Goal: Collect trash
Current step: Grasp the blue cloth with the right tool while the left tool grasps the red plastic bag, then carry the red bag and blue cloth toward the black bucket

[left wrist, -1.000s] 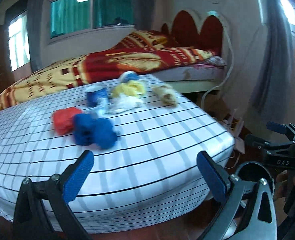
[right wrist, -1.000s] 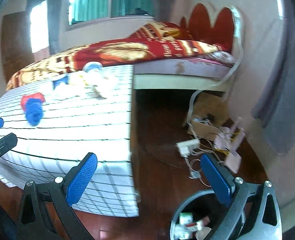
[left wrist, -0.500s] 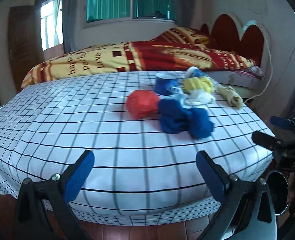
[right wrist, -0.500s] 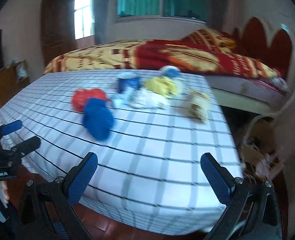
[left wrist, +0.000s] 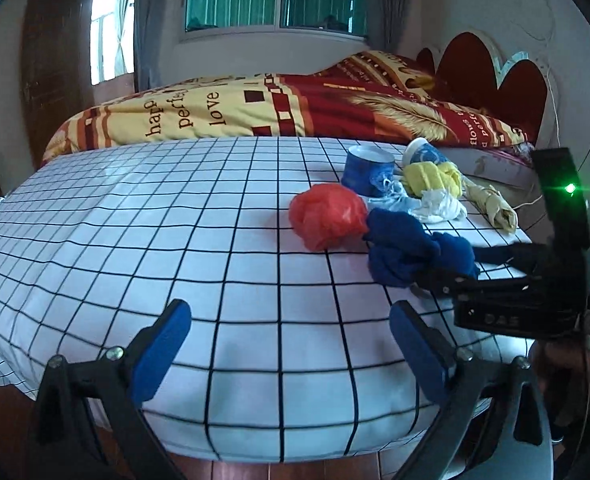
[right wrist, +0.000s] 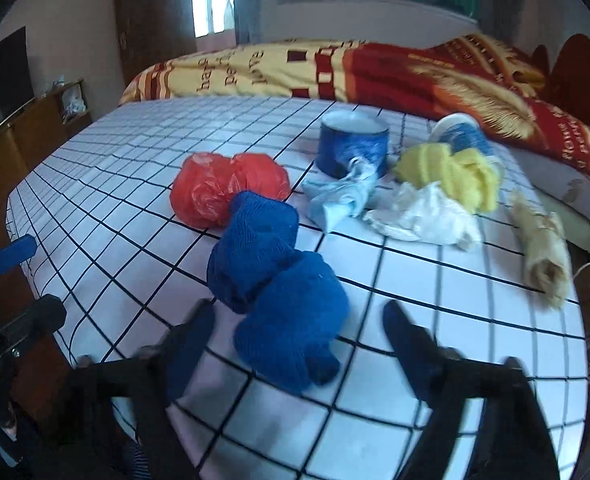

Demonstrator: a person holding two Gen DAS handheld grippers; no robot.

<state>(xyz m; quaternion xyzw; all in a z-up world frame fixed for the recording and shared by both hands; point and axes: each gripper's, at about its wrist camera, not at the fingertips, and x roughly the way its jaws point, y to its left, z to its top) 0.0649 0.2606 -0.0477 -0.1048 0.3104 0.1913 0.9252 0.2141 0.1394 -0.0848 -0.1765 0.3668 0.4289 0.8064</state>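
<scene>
A heap of trash lies on the checked table cloth (left wrist: 175, 240): a crumpled blue cloth (right wrist: 271, 280), a red plastic bag (right wrist: 219, 188), a yellow rag (right wrist: 455, 172), white tissue (right wrist: 427, 216), a pale blue wad (right wrist: 339, 196), two blue paper cups (right wrist: 353, 144) and a tan roll (right wrist: 543, 248). My right gripper (right wrist: 295, 336) is open, its fingers on either side of the near end of the blue cloth. My left gripper (left wrist: 291, 340) is open and empty over the table's near edge, left of the heap (left wrist: 407, 248).
A bed with a red and yellow blanket (left wrist: 295, 108) stands behind the table, with a red headboard (left wrist: 495, 72) at the right. A dark wooden cabinet (right wrist: 27, 128) stands at the left. The other gripper (left wrist: 527, 292) reaches in from the right in the left wrist view.
Both grippers have moved in over the table. The right one has swung from the floor and bin to the blue cloth, which now lies between its fingers.
</scene>
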